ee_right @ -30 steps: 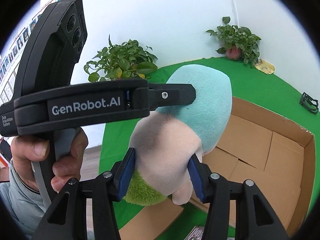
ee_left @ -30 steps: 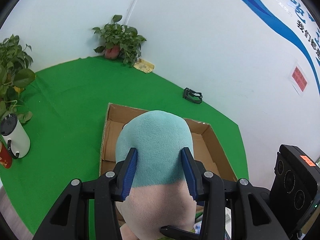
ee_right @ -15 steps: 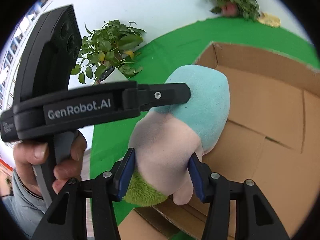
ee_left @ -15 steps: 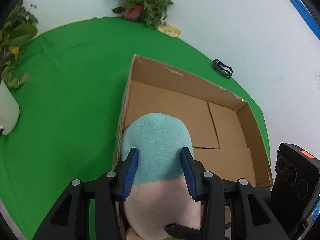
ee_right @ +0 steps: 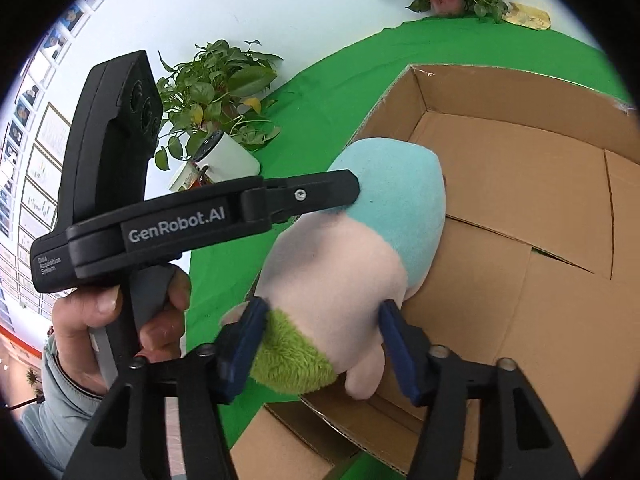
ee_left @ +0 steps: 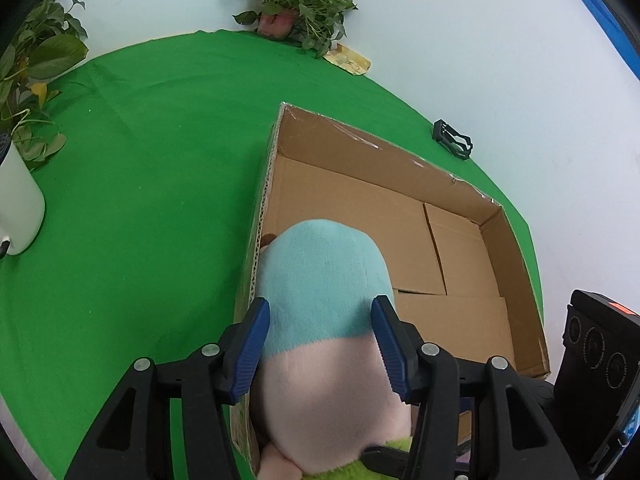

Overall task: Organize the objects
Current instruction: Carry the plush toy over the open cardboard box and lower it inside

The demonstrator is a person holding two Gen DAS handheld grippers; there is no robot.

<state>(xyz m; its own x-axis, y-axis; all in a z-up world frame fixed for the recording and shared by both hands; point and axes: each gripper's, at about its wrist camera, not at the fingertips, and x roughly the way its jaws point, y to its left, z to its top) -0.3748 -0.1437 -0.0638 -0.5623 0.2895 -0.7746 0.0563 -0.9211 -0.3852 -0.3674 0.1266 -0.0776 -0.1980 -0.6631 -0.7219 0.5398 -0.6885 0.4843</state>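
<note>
Nearest, 2 grippers share 1 plush toy (ee_left: 326, 320). The left gripper (ee_left: 320, 336) has its blue jaws clenched on the toy's teal-and-pink body. The right gripper (ee_right: 320, 344) has its jaws clenched on the toy's pink lower part, beside its green fur. The toy hangs over the near left corner of an open cardboard box (ee_left: 400, 216), against the left wall. The box sits on a green-covered bench (ee_left: 140, 180). Far off, a potted plant (ee_left: 294, 12) stands by the white wall.

Fuzzy plush toy (ee_left: 324, 280), matt corrugated cardboard box (ee_left: 400, 216).
</note>
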